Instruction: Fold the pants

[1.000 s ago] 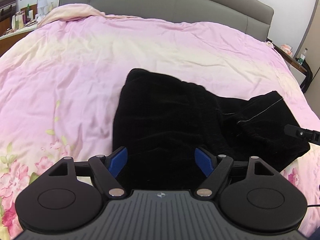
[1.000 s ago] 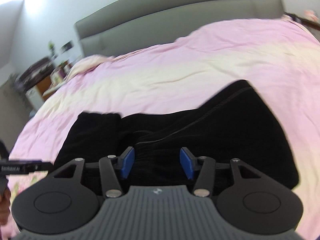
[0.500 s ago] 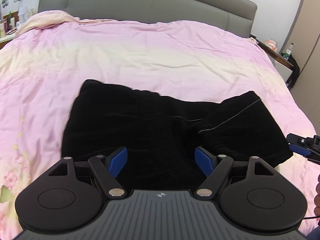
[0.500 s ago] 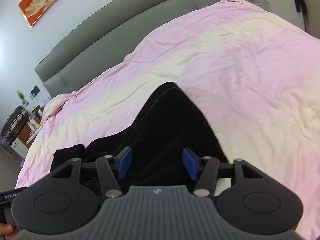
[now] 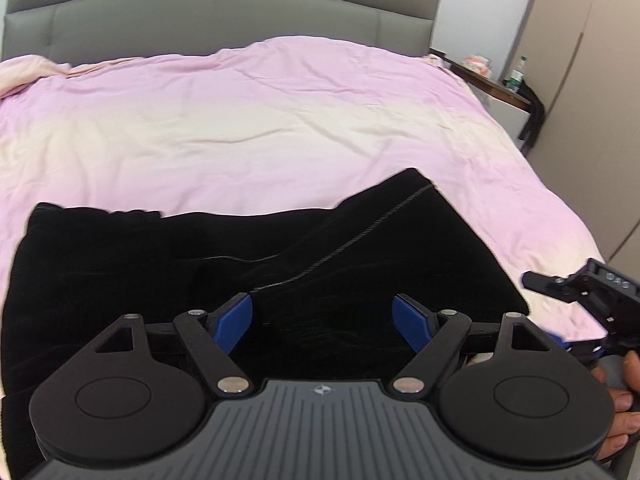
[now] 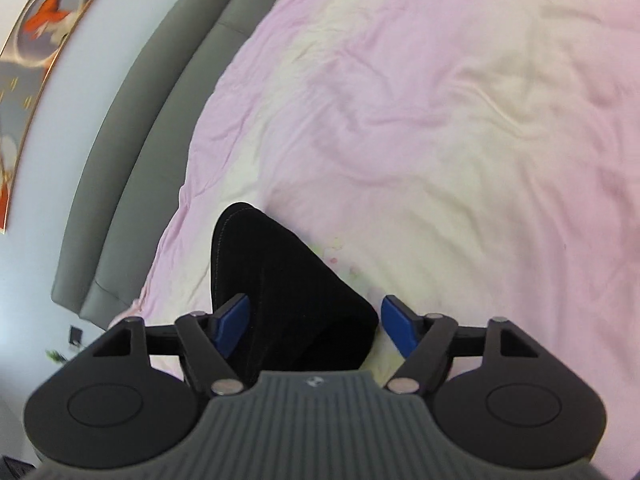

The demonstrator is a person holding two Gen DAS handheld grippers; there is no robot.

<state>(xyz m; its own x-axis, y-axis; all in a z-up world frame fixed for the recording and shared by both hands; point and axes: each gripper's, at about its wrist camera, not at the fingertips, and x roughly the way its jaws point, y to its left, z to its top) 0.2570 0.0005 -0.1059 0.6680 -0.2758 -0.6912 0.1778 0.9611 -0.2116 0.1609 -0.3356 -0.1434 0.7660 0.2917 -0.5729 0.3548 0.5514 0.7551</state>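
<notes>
Black pants [image 5: 248, 264] lie bunched and partly folded on the pink quilt, across the near part of the left wrist view. My left gripper [image 5: 322, 322] is open and empty, just above their near edge. My right gripper [image 6: 314, 322] is open and empty over one corner of the pants [image 6: 280, 280]. The right gripper's body also shows at the right edge of the left wrist view [image 5: 584, 288], held by a hand.
The pink and cream quilt [image 5: 260, 120] covers the bed. A grey headboard [image 5: 220, 20] stands at the far end. A bedside table with a bottle [image 5: 516, 76] is at the right, beside a beige wardrobe [image 5: 592, 80].
Both grippers have swung to the right along the pants. The right gripper has rolled and now looks over the pants' right corner. Both stay open and empty.
</notes>
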